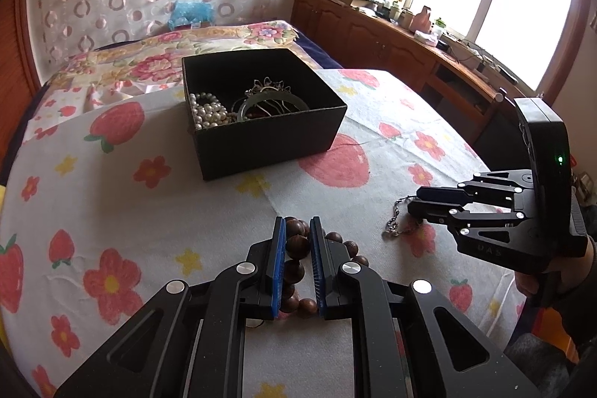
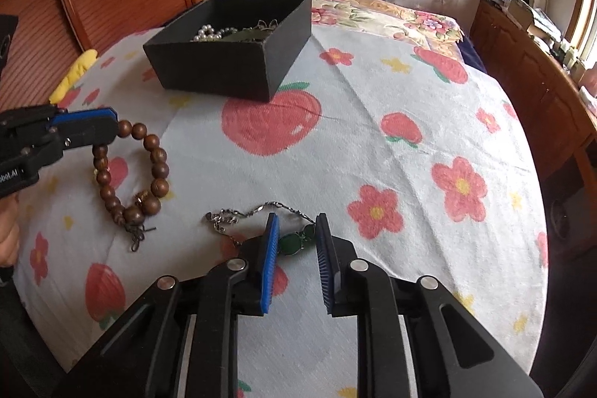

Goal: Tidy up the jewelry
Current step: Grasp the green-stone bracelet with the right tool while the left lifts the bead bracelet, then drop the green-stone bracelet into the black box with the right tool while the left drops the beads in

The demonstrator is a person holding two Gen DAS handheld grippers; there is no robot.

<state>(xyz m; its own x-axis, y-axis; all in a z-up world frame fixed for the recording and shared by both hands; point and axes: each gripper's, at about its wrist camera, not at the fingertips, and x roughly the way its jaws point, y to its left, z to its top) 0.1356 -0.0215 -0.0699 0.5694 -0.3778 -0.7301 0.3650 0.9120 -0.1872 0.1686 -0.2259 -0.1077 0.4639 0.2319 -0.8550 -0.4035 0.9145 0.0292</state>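
My left gripper (image 1: 297, 224) is shut on a brown wooden bead bracelet (image 1: 296, 250); in the right wrist view it (image 2: 108, 127) pinches the bracelet (image 2: 130, 174) at its top, the rest trailing on the cloth. My right gripper (image 2: 296, 222) is open over a silver chain bracelet with green stones (image 2: 291, 243) that lies on the cloth between its jaws. In the left wrist view the right gripper (image 1: 416, 202) sits over the chain (image 1: 395, 222). A black open box (image 1: 261, 107) holds pearls, a green bangle and other jewelry; it also shows in the right wrist view (image 2: 231, 51).
The table carries a white cloth (image 2: 373, 137) printed with strawberries and flowers. A bed with a floral cover (image 1: 156, 58) lies behind the table. A wooden cabinet (image 1: 391, 36) with clutter runs under the window at the right.
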